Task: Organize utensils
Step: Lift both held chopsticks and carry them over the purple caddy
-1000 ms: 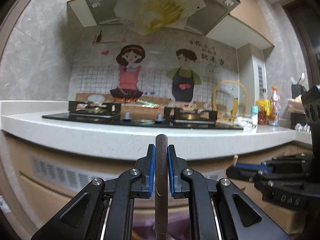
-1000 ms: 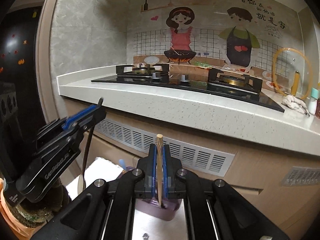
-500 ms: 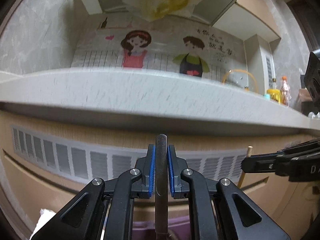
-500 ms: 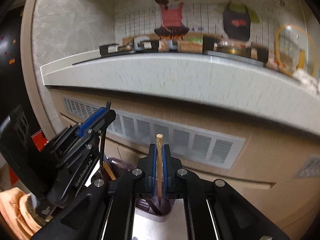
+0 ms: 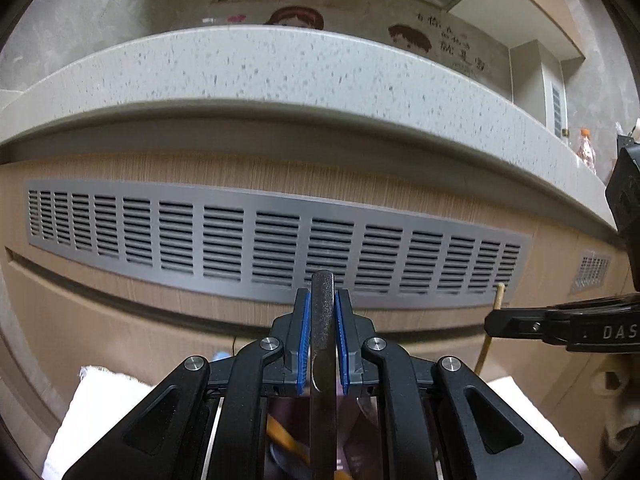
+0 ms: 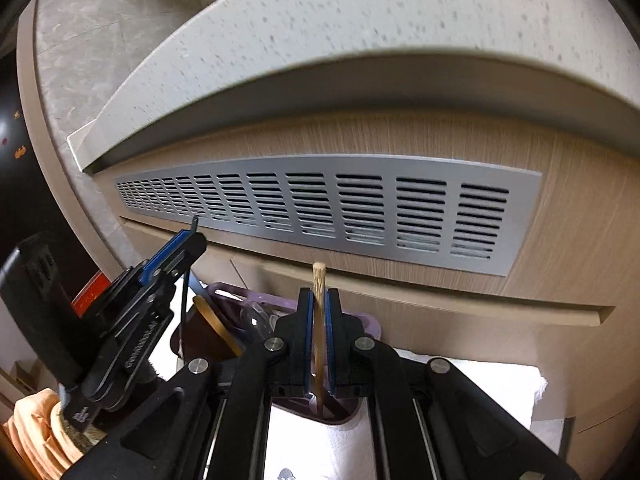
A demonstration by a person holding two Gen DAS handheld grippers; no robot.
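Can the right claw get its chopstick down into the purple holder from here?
Probably yes. The right claw grips the chopstick upright, its tip already inside the purple holder; the left claw with its spoon sits off to one side.

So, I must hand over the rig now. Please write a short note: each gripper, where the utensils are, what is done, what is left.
Left gripper: shut on a metal utensil handle, held upright above the purple holder.
Right gripper: shut on a wooden chopstick, its lower end at the holder's opening.
Holder: stands on a white towel below the counter's vent grille; other utensils are already inside.
Done: both items picked up and brought over the holder.
Left: lower them in, open each gripper, withdraw.
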